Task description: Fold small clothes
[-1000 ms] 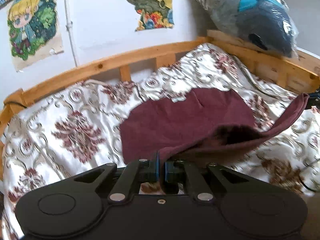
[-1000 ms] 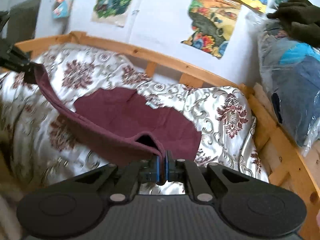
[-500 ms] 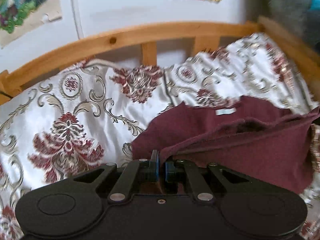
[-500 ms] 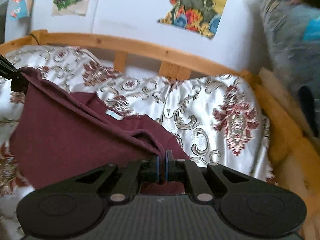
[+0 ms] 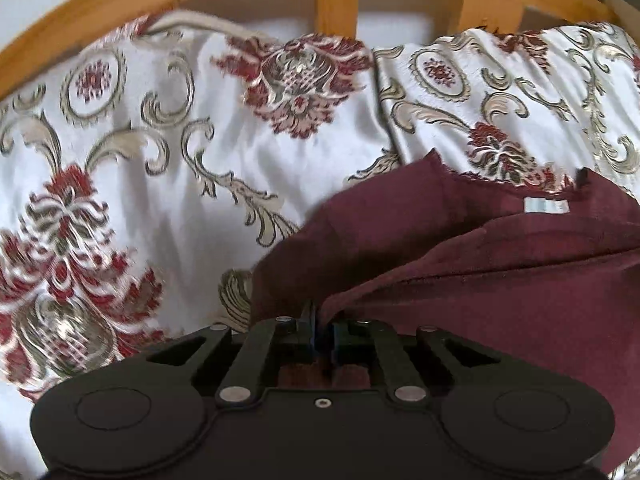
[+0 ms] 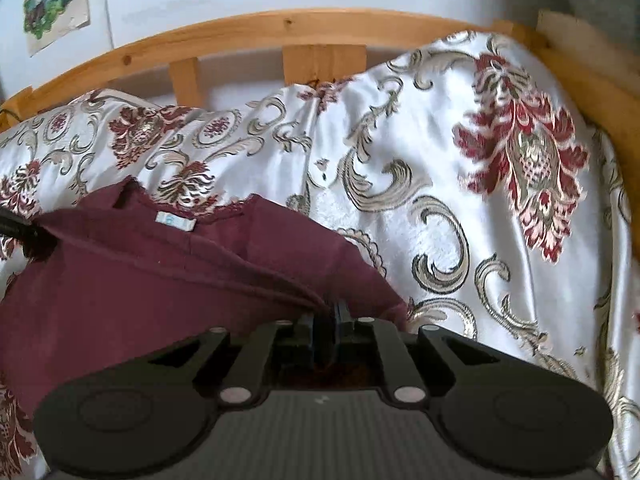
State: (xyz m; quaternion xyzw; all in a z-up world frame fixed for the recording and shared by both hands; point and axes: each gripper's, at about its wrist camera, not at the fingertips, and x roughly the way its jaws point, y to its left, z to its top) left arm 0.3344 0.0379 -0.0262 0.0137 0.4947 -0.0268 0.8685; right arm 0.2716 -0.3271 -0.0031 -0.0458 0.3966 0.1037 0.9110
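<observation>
Down at the bottom of the left wrist picture, we see our left claw pinched tight on the edge of the dark red shirt. The cloth comes up out of the two black fingers and spreads toward the right side of the frame.

At the bottom of the right wrist picture, our right claw is pinched tight on another edge of the same dark red shirt. From there the shirt spreads out to the left of the frame. At the far left edge of that picture we see a dark black part touching the shirt, but it is too small to tell more.

A bit farther up, the top layer of the shirt is folded over the lower layer. A small white tag shows on the lower layer near the neck, in the left middle of the right wrist picture.

The shirt lies on the bed cover, which is shiny white with red flowers and gray curls.

Past the cover, a wooden bed rail curves across the top. On the wall in the upper left hangs a picture with green in it.
</observation>
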